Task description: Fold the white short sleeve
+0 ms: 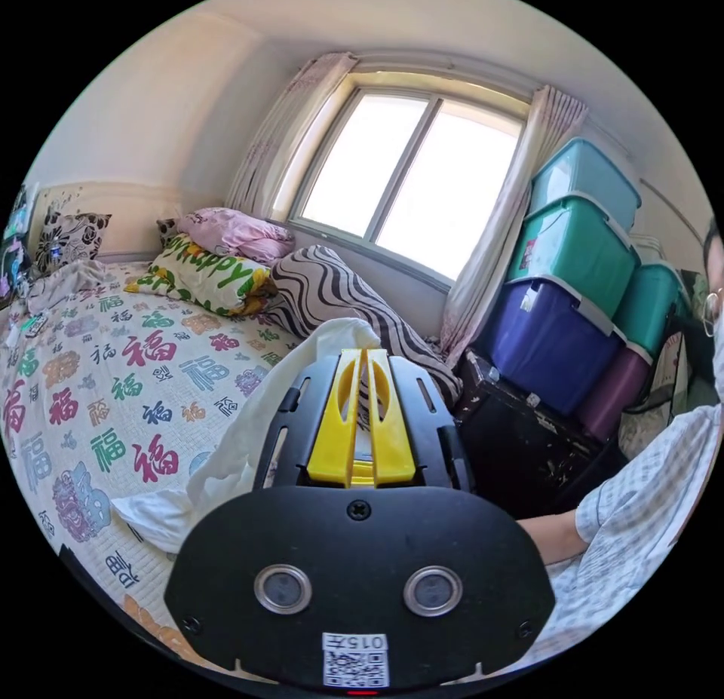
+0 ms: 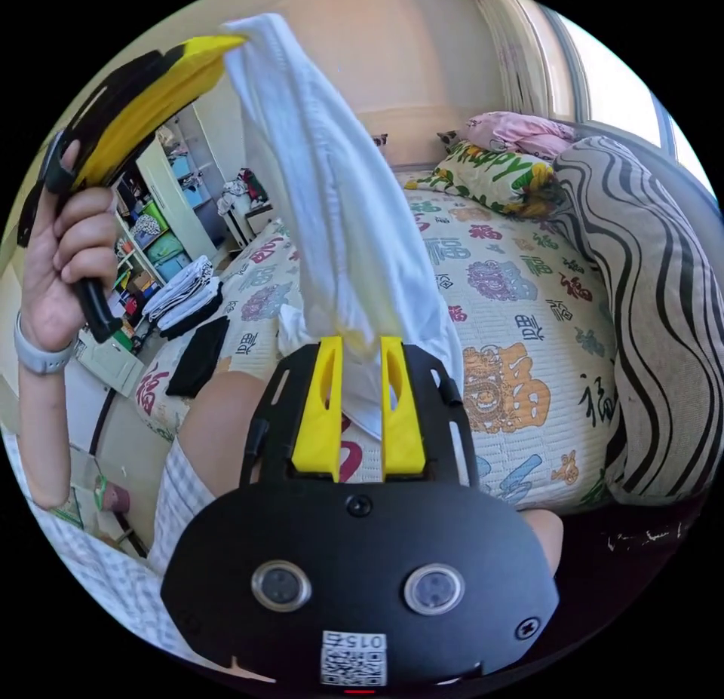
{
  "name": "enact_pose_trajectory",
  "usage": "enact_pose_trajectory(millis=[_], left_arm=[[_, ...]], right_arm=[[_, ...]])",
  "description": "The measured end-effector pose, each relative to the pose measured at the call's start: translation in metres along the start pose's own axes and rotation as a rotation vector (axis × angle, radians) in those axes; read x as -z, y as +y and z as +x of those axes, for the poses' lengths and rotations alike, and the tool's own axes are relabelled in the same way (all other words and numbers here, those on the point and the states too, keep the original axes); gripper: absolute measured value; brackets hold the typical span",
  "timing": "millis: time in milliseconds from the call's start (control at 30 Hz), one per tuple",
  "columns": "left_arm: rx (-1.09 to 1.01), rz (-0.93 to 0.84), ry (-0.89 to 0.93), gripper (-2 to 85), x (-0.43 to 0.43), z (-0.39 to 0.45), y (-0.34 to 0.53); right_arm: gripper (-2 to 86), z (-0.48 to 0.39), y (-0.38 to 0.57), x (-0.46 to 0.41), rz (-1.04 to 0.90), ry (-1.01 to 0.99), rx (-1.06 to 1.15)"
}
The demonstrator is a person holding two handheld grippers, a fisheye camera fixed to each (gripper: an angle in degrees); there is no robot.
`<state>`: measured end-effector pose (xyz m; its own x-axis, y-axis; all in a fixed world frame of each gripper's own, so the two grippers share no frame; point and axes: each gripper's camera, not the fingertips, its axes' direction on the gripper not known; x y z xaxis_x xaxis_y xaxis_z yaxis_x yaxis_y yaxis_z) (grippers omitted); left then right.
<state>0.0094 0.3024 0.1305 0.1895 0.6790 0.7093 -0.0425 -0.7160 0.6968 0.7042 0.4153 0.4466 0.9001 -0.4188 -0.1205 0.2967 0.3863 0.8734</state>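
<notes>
White short sleeve [image 2: 339, 224] is held aloft above the bed [image 2: 528, 337], clamped by the left gripper [image 2: 219, 50]; right gripper [image 2: 360, 352] is spread around it, no fold made.

white short sleeve [image 2: 339, 224], bunched, hanging above bed

The left gripper view rides behind its own tool [image 1: 363, 356] and looks across the bed [image 1: 113, 397] toward the window [image 1: 407, 182] at upper centre, with stacked storage boxes [image 1: 573, 277] at right. The right gripper view sits low over the same bed [image 2: 520, 337], facing along it toward shelves [image 2: 162, 224] at left. Both views share the patterned bedspread, the striped cushion [image 2: 648, 292] and the pillows [image 1: 219, 265].
</notes>
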Motion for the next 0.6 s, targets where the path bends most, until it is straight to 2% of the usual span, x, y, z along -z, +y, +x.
enact_pose_trajectory(millis=[200,367,600], left_arm=[[0.066,0.066,-0.006,-0.7,0.033,-0.003,-0.004],[0.028,0.037,-0.098,-0.8,0.062,0.021,0.0],[-0.032,0.083,-0.302,-0.8,0.119,0.041,0.004]], right_arm=[[10.3,-0.035,0.014,0.018,0.042,-0.043,0.041],[3.7,-0.061,0.027,0.026,0.04,0.027,0.027],[0.3,-0.039,0.042,0.12,0.274,0.043,-0.048]])
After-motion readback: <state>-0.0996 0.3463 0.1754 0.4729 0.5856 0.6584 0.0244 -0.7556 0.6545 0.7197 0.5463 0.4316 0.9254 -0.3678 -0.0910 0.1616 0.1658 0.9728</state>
